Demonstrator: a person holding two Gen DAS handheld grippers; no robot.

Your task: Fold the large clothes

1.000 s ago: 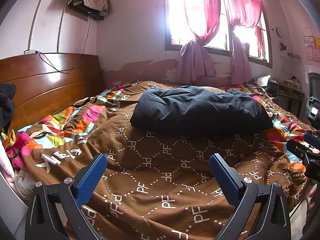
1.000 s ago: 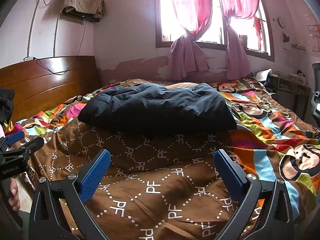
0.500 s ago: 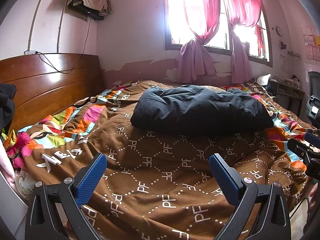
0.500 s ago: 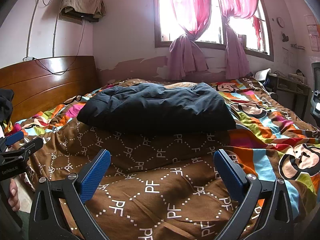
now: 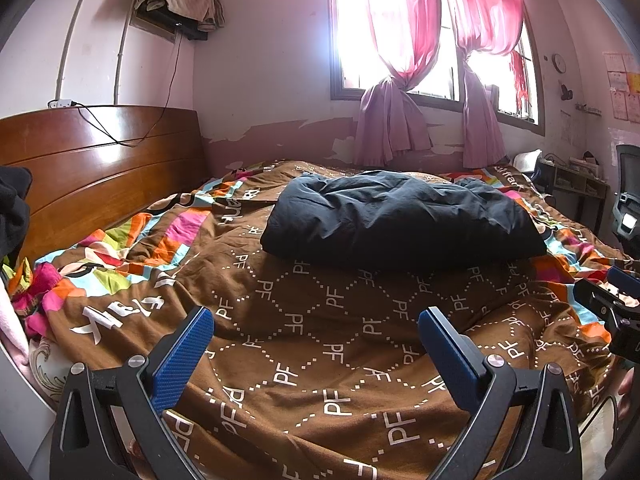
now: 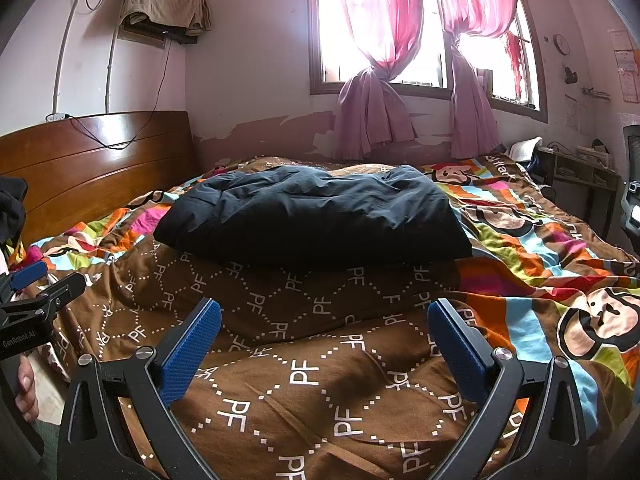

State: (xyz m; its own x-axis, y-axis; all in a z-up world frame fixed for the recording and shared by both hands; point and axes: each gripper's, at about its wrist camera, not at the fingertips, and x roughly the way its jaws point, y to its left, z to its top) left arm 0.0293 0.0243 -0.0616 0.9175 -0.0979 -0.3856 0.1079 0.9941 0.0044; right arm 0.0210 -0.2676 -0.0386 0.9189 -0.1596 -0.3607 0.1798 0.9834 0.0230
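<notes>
**A:** Two grippers, both spread wide with nothing between the blue pads. Left gripper (image 5: 316, 330) and right gripper (image 6: 324, 320) hover over the near edge of the quilt (image 5: 320, 320). What does the print say?

**B:** "PF" repeated in white inside dotted diamonds on the brown part. The colourful stripes carry cartoon monkey faces (image 6: 600, 320). More white lettering sits near the headboard (image 5: 100, 168), but I can't read it.

**A:** And the garment?

**B:** The dark navy jacket (image 5: 400, 216) lies bundled mid-bed on the quilt, well beyond both grippers. In the right view, the left gripper's body reads "GenRobot.AI" (image 6: 24, 338), with a thumb (image 6: 26, 384) below it.
</notes>
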